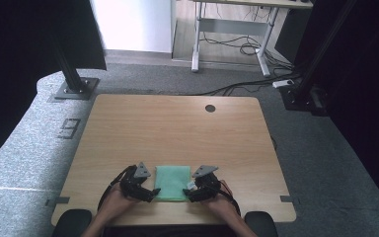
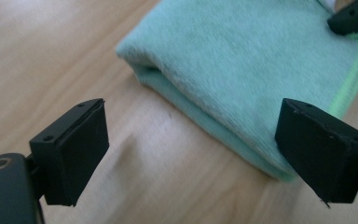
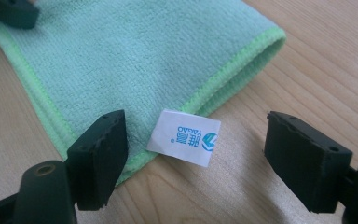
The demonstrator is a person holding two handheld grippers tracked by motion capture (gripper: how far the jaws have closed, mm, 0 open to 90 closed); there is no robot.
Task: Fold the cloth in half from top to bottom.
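A folded mint-green cloth (image 1: 171,181) lies flat near the table's front edge, between my two grippers. My left gripper (image 1: 153,193) is at its left side, open. In the left gripper view the jaws (image 2: 193,116) stand wide apart around the cloth's (image 2: 242,60) folded edge and do not touch it. My right gripper (image 1: 188,193) is open at the cloth's right side. In the right gripper view its jaws (image 3: 196,123) straddle the cloth's (image 3: 135,60) near corner and a white label (image 3: 184,137) with blue print; the pads press on nothing.
The wooden table (image 1: 177,128) has a round cable hole (image 1: 210,108) near its far edge. A black post base (image 1: 74,89) stands on the carpet at the far left. Another desk's legs (image 1: 196,49) and floor cables lie beyond.
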